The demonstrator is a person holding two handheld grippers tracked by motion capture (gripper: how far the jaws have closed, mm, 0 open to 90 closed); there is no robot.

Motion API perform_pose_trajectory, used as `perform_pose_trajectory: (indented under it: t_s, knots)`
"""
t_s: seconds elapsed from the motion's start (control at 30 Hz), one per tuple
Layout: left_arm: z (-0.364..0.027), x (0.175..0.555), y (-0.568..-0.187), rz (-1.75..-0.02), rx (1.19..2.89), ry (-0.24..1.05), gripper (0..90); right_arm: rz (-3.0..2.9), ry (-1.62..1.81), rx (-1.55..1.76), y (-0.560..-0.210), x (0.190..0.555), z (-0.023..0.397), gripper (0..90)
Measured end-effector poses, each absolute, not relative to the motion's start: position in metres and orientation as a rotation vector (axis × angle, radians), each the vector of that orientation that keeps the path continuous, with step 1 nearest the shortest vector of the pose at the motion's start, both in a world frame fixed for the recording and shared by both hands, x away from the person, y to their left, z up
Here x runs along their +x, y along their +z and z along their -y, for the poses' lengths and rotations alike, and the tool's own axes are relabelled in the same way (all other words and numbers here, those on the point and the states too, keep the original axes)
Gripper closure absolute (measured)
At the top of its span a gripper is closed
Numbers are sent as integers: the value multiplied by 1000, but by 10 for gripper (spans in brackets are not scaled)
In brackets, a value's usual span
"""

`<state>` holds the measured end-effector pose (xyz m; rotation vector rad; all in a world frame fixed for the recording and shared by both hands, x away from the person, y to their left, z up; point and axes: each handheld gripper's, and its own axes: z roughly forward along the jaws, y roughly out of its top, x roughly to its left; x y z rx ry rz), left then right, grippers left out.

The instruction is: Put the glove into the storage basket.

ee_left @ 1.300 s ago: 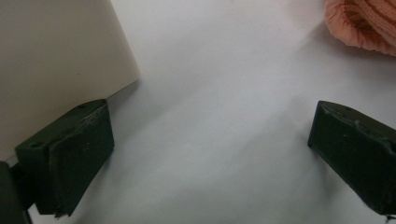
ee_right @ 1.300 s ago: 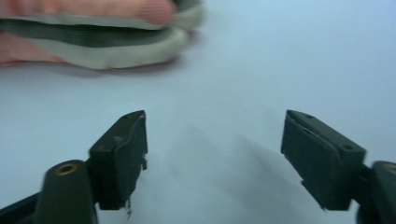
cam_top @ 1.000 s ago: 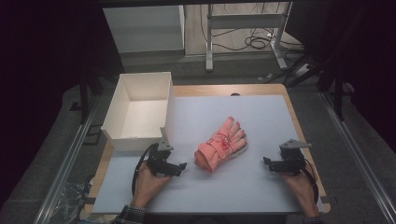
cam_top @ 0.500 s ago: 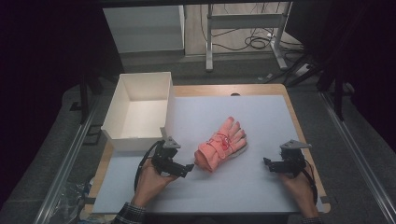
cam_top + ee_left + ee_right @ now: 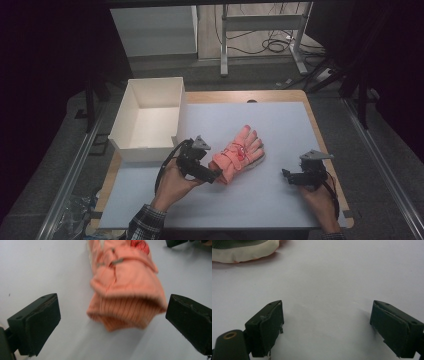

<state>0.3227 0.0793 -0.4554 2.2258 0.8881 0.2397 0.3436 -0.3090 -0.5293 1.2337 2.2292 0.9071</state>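
Jaws wide on both grippers; one glove (image 5: 238, 154), one box (image 5: 149, 120).

in the left gripper view the pink glove (image 5: 125, 292) is smeared by blur, its ribbed cuff edge soft, and its finger end runs off the top edge. a red patch (image 5: 140, 245) on it is cut there too; what it is cannot be told. the right gripper view catches a cream and dark edge (image 5: 242, 251) at the top left corner, the rest cropped away. in the high view the glove's red marking (image 5: 240, 151) is too small to read.
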Motion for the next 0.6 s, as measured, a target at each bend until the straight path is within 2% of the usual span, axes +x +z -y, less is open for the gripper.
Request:
perform_pose_trajectory:
  t_s: [0.27,0.6]
  knots:
    - [-47,343,-451,-857,2248,222,0,-2229,908,1234,-529,344,309,120]
    - [-12,367,-467,-840,2320,234,0,-2231,908,1232,-529,344,309,120]
